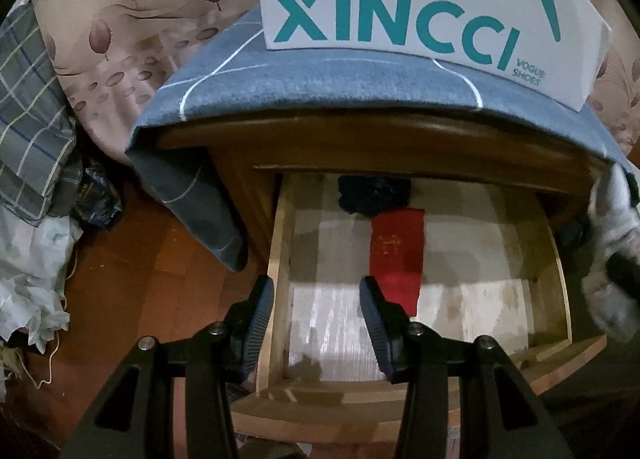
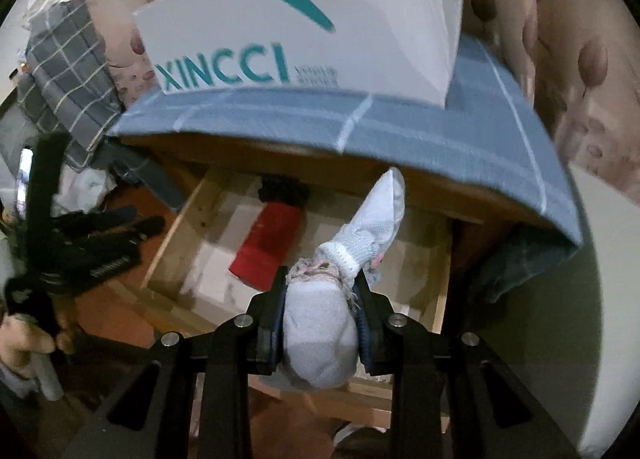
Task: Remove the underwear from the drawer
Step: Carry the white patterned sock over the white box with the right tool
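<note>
- Where the left wrist view is looking down into the open drawer, the far end of it is lying hidden under the nightstand's top, so a dark bundle at the back is showing only in part and staying too dim to identify.
- A red folded piece is lying on the drawer's pale floor, touching the dark bundle; the left gripper is hanging partly open with nothing between its fingers.
- At the right edge a blurred pale garment is being cut off by the frame.
- In the right wrist view everything is smearing with motion blur — the shoe box on the blue cloth is reading only "XINCCI".
- The right gripper is clamping tight on the pale garment — light blue-grey knit with a frayed pinkish edge, one end sticking up above the drawer.
- The left gripper is showing dimly at left.
</note>
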`<action>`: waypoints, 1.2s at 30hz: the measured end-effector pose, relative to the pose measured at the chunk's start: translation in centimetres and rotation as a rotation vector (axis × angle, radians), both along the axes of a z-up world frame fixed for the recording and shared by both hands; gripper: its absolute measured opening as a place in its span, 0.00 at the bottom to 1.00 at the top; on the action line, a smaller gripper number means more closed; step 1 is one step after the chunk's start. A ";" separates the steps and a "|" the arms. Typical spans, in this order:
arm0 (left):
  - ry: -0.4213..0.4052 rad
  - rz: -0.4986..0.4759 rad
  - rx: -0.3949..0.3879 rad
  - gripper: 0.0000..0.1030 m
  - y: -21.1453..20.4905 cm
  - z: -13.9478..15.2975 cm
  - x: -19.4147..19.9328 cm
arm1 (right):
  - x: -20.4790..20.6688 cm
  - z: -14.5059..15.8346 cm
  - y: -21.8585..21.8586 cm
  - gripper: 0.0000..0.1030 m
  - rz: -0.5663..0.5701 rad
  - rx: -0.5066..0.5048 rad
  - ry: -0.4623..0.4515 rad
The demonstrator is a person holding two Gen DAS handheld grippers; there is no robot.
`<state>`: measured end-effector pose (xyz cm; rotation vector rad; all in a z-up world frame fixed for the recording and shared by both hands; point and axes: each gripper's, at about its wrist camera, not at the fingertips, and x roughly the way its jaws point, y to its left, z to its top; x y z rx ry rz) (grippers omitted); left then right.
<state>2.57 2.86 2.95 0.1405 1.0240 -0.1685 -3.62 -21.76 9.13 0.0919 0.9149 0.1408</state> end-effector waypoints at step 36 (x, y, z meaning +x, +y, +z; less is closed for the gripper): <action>0.050 -0.025 -0.019 0.44 -0.4 -0.5 0.0 | 3.8 16.4 1.5 0.24 0.001 -0.116 -0.223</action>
